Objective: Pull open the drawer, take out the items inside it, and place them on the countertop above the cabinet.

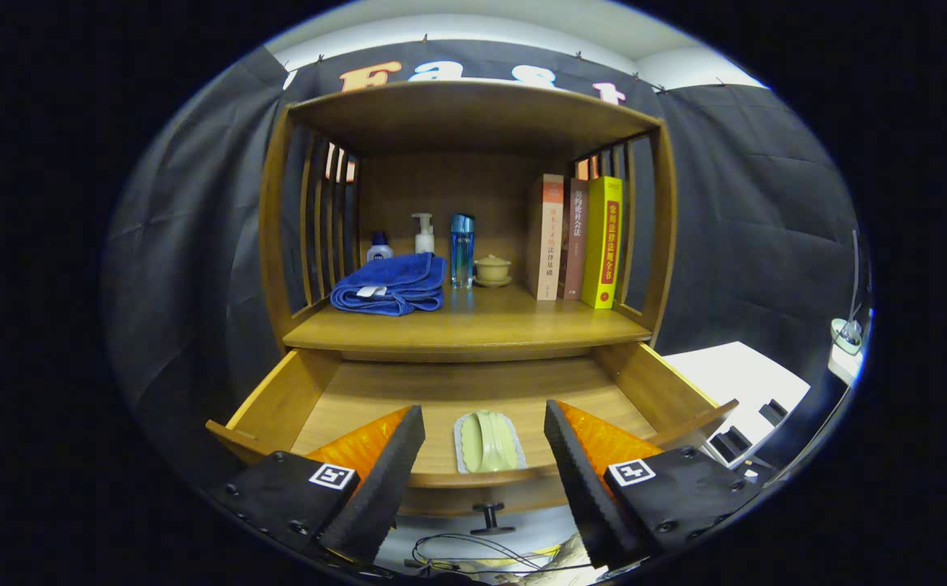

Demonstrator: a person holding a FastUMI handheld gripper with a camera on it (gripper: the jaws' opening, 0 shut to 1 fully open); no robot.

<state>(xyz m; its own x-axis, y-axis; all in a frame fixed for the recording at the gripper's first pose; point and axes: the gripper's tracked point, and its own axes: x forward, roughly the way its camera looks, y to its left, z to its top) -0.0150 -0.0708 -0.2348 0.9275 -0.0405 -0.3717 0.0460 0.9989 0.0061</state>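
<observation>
Wooden drawer (pixel 343 399) stands pulled open below the countertop (pixel 473 330). I hold my gripper (pixel 484 439) with fingers spread apart, clamping nothing; a pale green dish (pixel 488 442) lies in the drawer between them.

The wooden countertop (pixel 473 325) is carrying a folded blue towel (pixel 392 285) at about 9 o'clock, with three bottles (pixel 462 249) standing behind it around 11. A little lidded cup (pixel 493 269), on a saucer I think, is sitting near 12, and three books (pixel 575 240) are standing upright at 2.

The open drawer (pixel 473 391) is holding a pale green dish (pixel 489 441) at 6.
</observation>
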